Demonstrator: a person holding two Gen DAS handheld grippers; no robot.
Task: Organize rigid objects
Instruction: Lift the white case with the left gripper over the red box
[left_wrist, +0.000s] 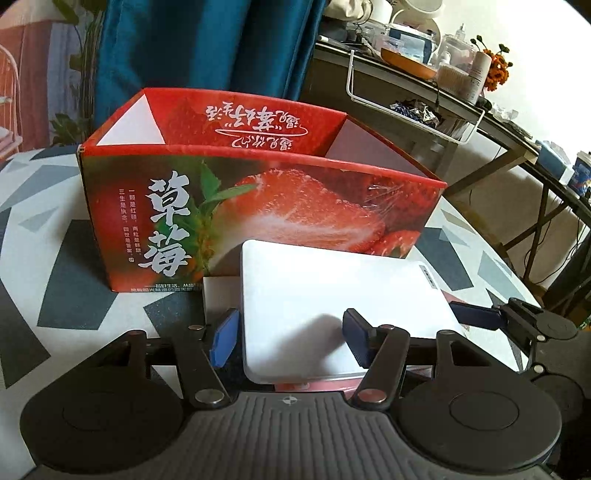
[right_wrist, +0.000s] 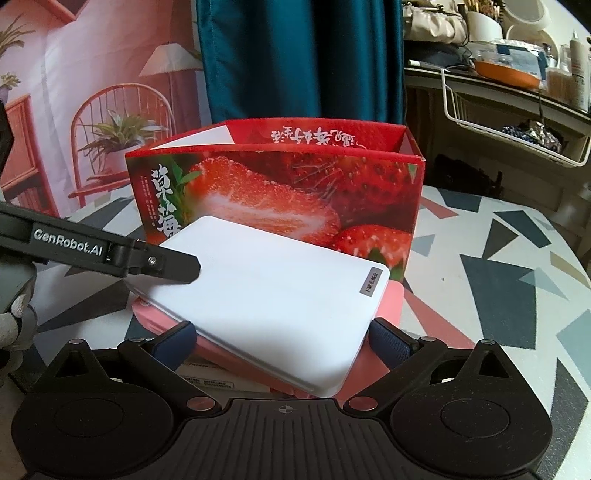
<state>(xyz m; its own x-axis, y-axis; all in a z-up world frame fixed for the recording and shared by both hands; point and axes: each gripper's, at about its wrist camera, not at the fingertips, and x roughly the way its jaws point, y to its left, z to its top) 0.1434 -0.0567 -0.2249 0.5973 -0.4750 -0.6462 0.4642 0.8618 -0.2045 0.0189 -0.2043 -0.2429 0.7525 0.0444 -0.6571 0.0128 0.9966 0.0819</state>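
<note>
A flat white box (left_wrist: 332, 306) (right_wrist: 273, 299) lies tilted on top of a stack with a pink box (right_wrist: 384, 306) under it, in front of an open red strawberry carton (left_wrist: 258, 206) (right_wrist: 280, 184). My left gripper (left_wrist: 291, 339) stands at the white box's near left corner, its left pad beside the edge and its right pad over the top; the jaws look apart. Its finger also shows in the right wrist view (right_wrist: 177, 266) resting on the box's far left corner. My right gripper (right_wrist: 284, 338) straddles the box's near corner, pads close to both sides.
The table (left_wrist: 74, 258) has a grey, white and pink triangle cloth. A white item (left_wrist: 218, 295) lies under the stack on the left. Behind right stands a cluttered dark shelf with a white wire basket (right_wrist: 517, 129). A blue curtain (right_wrist: 295, 55) hangs behind the carton.
</note>
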